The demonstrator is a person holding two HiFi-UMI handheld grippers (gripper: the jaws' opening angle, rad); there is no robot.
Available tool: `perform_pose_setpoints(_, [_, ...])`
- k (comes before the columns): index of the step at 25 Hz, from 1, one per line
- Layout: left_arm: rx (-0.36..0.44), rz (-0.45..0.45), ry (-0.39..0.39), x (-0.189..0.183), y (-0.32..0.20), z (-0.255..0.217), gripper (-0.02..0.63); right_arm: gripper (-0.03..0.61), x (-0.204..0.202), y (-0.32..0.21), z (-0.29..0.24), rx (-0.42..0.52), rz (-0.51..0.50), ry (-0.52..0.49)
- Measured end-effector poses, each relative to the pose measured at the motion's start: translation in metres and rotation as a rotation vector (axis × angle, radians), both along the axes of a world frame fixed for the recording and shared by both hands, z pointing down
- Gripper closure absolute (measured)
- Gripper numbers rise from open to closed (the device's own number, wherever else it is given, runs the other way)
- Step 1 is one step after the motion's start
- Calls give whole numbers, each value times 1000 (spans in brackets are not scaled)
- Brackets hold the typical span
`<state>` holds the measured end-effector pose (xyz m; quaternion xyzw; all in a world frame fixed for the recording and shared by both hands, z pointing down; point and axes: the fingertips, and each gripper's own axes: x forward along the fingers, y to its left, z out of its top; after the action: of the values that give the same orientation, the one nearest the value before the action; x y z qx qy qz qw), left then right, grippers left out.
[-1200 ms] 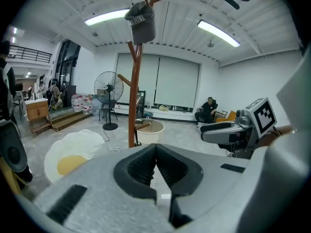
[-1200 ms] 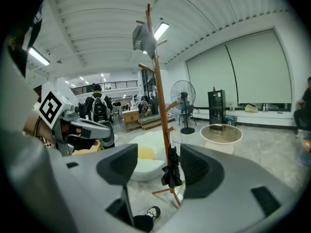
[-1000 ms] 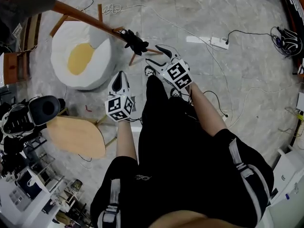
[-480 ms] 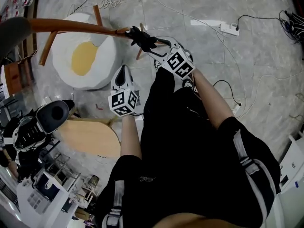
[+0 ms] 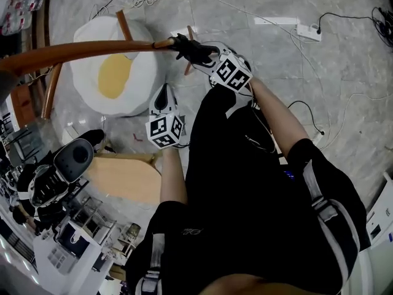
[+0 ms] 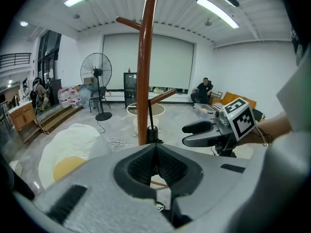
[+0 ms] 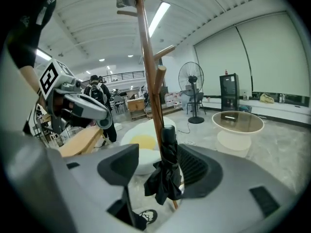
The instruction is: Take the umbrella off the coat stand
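The brown wooden coat stand rises in front of me, and a folded black umbrella hangs against its pole. In the right gripper view the umbrella sits between the spread jaws of my right gripper, close to the right pad and with a gap to the left pad. My right gripper is open. My left gripper is lower and to the left of the stand. It is shut, its pads meeting on nothing. From there the umbrella shows beside the pole.
A white beanbag with a yellow centre lies by the stand's legs. A wooden table and camera gear are at the left. A power strip and cables cross the floor. A fan and a round table stand beyond.
Both grippers have moved toward the stand and lower. The right gripper's tips, which were apart from the umbrella, now reach around it. The left gripper stays shut.
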<state>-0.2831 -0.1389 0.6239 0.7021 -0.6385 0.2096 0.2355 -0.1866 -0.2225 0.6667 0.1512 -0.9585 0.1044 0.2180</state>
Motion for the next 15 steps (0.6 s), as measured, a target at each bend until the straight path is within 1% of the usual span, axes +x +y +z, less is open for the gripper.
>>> perform_pose_setpoints(5, [-27, 13, -17, -5, -19, 20, 615, 311, -15, -19, 25, 1, -32, -3])
perform_pose_setpoints(10, [-41, 12, 9, -3, -28, 44, 615, 301, -28, -24, 47, 1, -42, -21])
perform_pose_setpoints(15, [-45, 5, 13, -5, -37, 63, 615, 282, -45, -29, 89, -34, -88, 23])
